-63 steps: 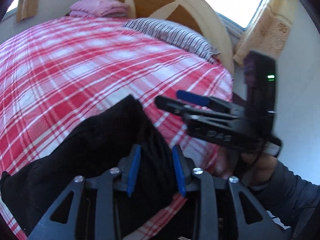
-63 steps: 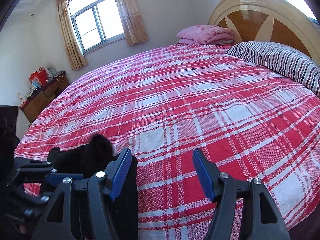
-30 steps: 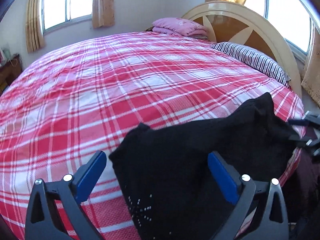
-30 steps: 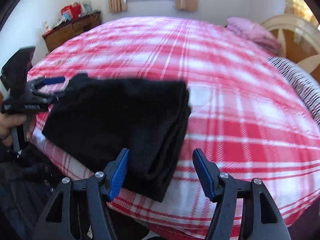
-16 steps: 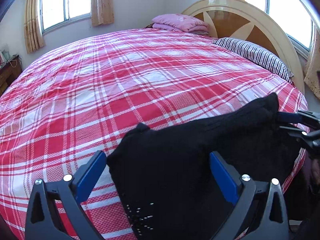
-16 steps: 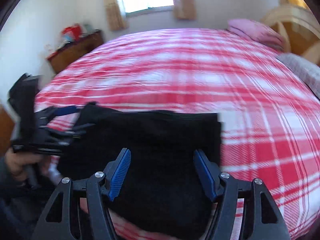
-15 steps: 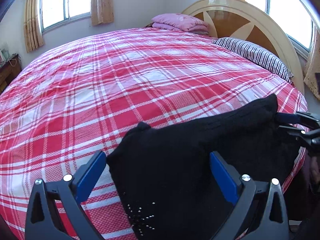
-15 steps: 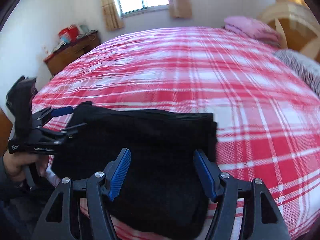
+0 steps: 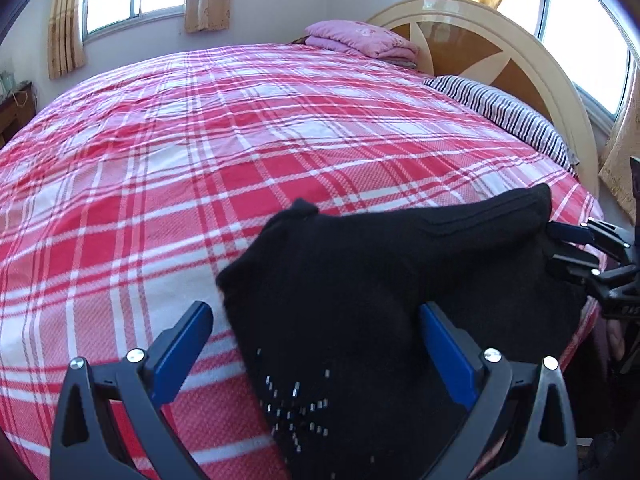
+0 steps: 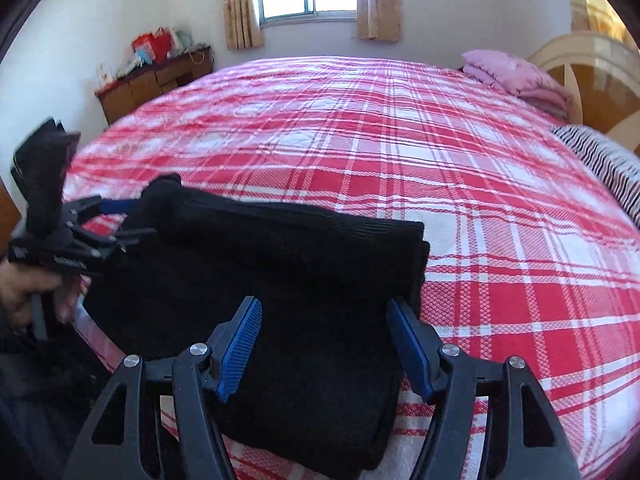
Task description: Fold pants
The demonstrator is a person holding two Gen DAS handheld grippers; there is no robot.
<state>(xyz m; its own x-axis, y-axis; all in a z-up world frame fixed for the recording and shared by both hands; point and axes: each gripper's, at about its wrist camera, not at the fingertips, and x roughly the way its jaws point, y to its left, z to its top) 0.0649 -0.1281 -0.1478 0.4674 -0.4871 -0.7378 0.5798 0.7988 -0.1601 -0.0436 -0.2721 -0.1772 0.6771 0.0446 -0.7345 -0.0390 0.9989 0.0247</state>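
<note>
Folded black pants (image 9: 360, 280) lie at the near edge of a red plaid bed (image 9: 200, 140), with a small studded star near my left fingers. My left gripper (image 9: 316, 320) is open, its blue pads wide apart above the pants' left end. In the right wrist view the pants (image 10: 280, 264) form a thick folded block. My right gripper (image 10: 324, 312) is open just over their near right part, pads not pressing. The left gripper (image 10: 108, 220) shows at the pants' far left corner. The right gripper (image 9: 576, 248) sits at their right edge.
A striped pillow (image 9: 500, 112) and a folded pink blanket (image 9: 360, 38) lie by the round headboard (image 9: 480, 28). A wooden dresser (image 10: 156, 80) with clutter stands beyond the bed's far left. A person's hand (image 10: 24, 292) holds the left gripper.
Two seconds ago my left jaws stood narrow around the black cloth; they are now wide apart. My right gripper has swung from bare bedspread to over the pants and sunk a little.
</note>
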